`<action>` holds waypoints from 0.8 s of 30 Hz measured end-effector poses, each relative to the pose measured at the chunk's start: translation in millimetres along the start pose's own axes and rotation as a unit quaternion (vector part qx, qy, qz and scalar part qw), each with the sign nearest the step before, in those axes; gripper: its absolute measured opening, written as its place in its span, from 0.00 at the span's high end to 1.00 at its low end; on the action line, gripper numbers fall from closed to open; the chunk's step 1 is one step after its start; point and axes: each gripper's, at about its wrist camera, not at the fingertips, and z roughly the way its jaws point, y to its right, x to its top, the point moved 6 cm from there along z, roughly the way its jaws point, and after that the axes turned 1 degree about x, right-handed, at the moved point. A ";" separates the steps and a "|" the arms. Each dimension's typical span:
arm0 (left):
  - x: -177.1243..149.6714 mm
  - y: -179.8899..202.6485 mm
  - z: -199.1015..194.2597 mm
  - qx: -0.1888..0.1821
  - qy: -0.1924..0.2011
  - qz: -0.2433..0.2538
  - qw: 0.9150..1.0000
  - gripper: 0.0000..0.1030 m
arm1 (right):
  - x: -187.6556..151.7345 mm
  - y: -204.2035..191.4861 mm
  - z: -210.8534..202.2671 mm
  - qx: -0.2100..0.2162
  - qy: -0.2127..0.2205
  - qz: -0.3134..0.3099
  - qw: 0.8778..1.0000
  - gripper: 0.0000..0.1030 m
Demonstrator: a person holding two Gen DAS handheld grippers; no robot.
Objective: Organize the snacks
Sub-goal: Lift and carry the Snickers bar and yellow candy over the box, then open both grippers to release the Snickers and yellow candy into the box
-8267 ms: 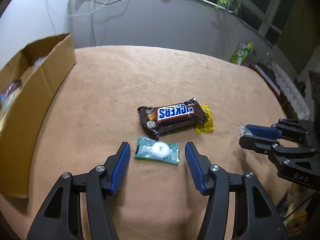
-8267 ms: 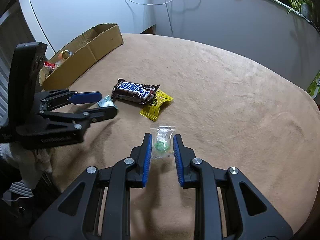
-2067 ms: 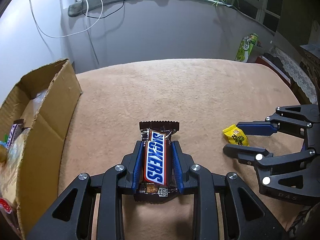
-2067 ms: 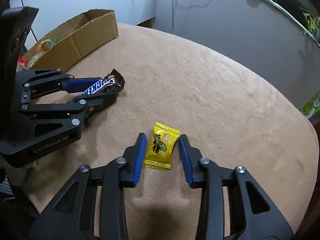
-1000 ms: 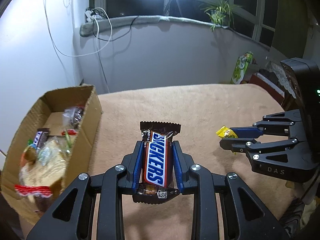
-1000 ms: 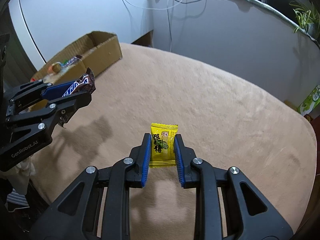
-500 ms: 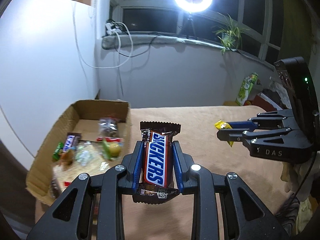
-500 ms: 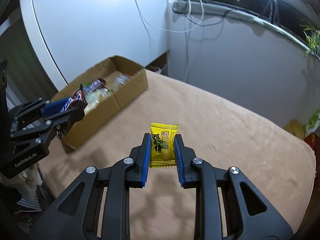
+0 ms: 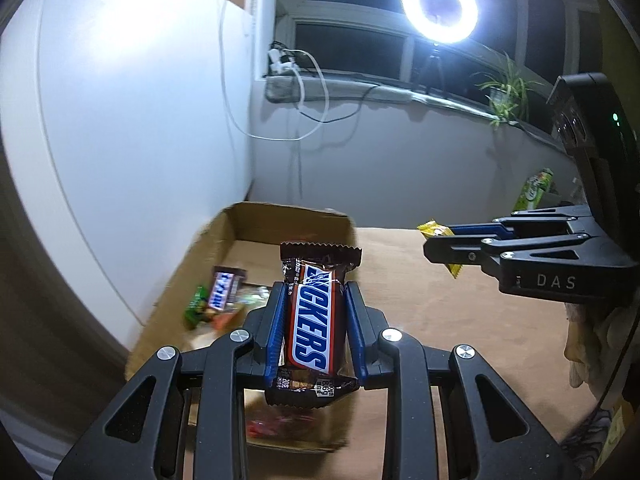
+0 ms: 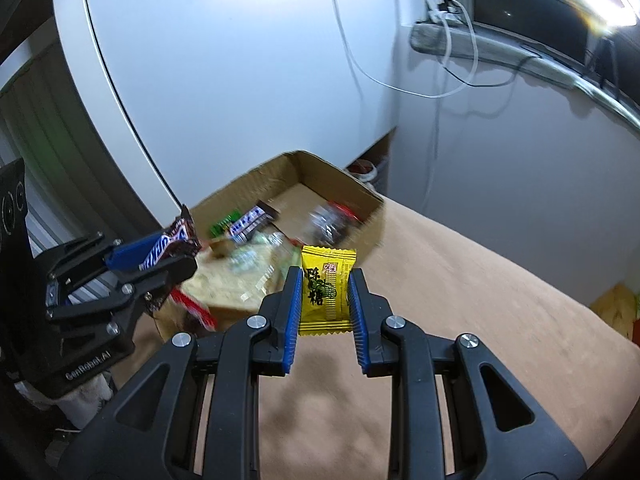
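My left gripper point(image 9: 315, 292) is shut on a brown Snickers bar point(image 9: 312, 320) and holds it in the air over the near part of the cardboard box point(image 9: 288, 216). The box holds several wrapped snacks point(image 9: 218, 296). My right gripper point(image 10: 325, 280) is shut on a yellow candy packet point(image 10: 325, 292) and holds it in the air near the box's right wall point(image 10: 340, 188). In the left wrist view the right gripper point(image 9: 436, 240) is at the right with the yellow packet point(image 9: 434, 230). In the right wrist view the left gripper point(image 10: 188, 252) is at the left with the Snickers bar point(image 10: 176, 240).
The box stands at the left end of a table covered in tan cloth point(image 10: 460, 320). A white wall point(image 10: 220, 80) rises behind the box. A green snack bag point(image 9: 536, 188) stands at the far right. A ring light point(image 9: 439, 7) shines above the window sill.
Both grippers have risen and moved left toward the box, each keeping its snack. The box now lies closer below the left gripper.
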 end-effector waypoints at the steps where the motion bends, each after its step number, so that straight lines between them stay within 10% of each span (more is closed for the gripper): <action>1: -0.1 -4.9 0.5 0.003 0.000 -0.003 1.000 0.74 | 4.3 -4.2 5.0 0.003 -0.001 -0.002 1.000 0.77; 24: -9.4 -51.6 40.2 0.037 -0.036 -0.022 0.998 0.74 | 25.4 -28.4 86.8 0.002 -0.060 -0.025 0.998 0.77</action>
